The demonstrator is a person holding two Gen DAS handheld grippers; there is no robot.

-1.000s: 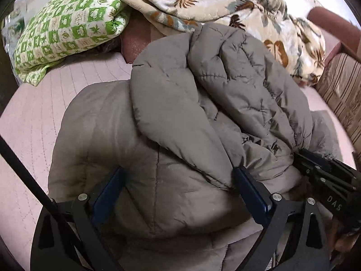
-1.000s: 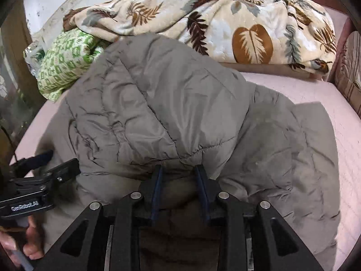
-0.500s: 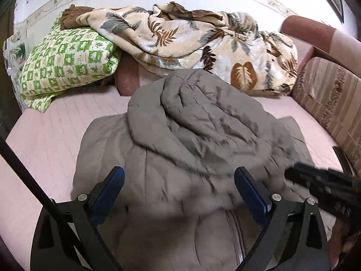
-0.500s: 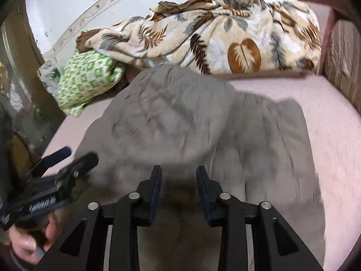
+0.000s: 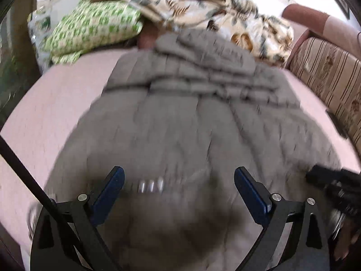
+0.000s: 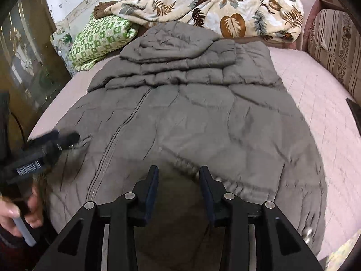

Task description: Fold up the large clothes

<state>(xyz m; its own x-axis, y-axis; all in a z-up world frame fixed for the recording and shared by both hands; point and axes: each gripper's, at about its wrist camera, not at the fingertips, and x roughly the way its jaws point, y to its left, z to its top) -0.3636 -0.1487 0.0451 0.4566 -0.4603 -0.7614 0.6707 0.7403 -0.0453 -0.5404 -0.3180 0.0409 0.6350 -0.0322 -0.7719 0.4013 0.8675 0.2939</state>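
A grey quilted jacket [image 6: 180, 117] lies spread on the pink bed cover [image 6: 315, 94], filling the centre of both views, its hood and sleeves folded back across the shoulders in the upper centre of the frame. The zip runs down left of centre in the right wrist view.

The left gripper [image 5: 179, 178] hovers over the jacket's lower part, its blue-padded jaws set wide apart and holding nothing (that view is motion-blurred). It appears at the left edge of the right wrist view, held by a bare hand [image 6: 20, 212] at the lower left. The right gripper [image 6: 178, 180] sits low at bottom centre, jaws parted with a moderate gap, empty, above the hem.

In the upper frame lie a leaf-print blanket [image 6: 221, 6] and a green checked pillow [image 6: 101, 36]. A striped sofa back [image 6: 334, 45] stands along the right edge.
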